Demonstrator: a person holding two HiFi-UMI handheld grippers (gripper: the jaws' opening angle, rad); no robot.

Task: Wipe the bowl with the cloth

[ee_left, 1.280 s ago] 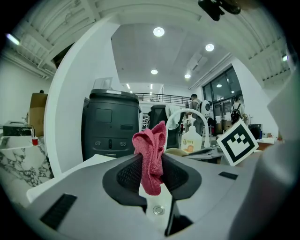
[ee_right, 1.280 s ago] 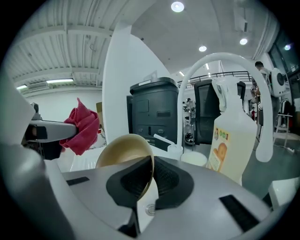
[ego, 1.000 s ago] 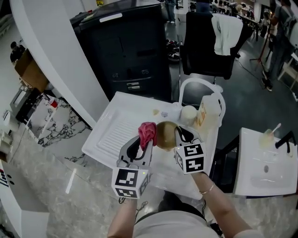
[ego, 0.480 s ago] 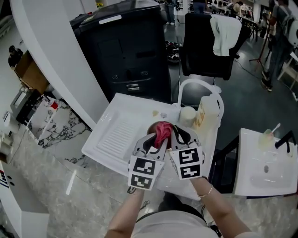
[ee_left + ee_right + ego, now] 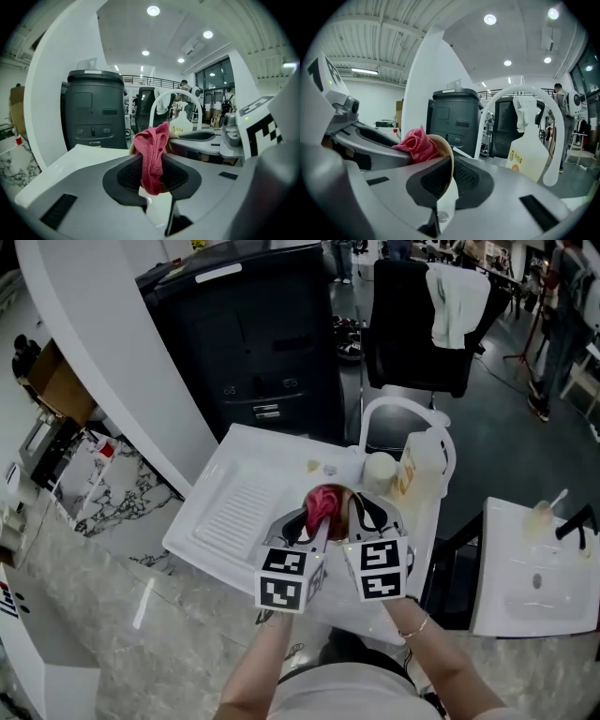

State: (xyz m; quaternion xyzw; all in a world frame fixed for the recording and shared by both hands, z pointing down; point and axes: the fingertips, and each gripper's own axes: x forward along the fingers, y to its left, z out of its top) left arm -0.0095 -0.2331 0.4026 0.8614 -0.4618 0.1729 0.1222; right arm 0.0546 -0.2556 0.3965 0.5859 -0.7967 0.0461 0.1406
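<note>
Tan round bowl is clamped by its rim in right gripper above white ribbed drainboard, tipped on edge, mouth turned toward left gripper; crumpled red cloth, pinched there with long axis upright, is pressed into it

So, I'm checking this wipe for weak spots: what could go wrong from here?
1. The right claw pinches the bowl only by its thin rim; pushing the cloth could lever it loose onto the white drainboard.
2. The left claw grips a narrow fold of cloth, which might slip out.

Bowl mostly behind the cloth
</note>
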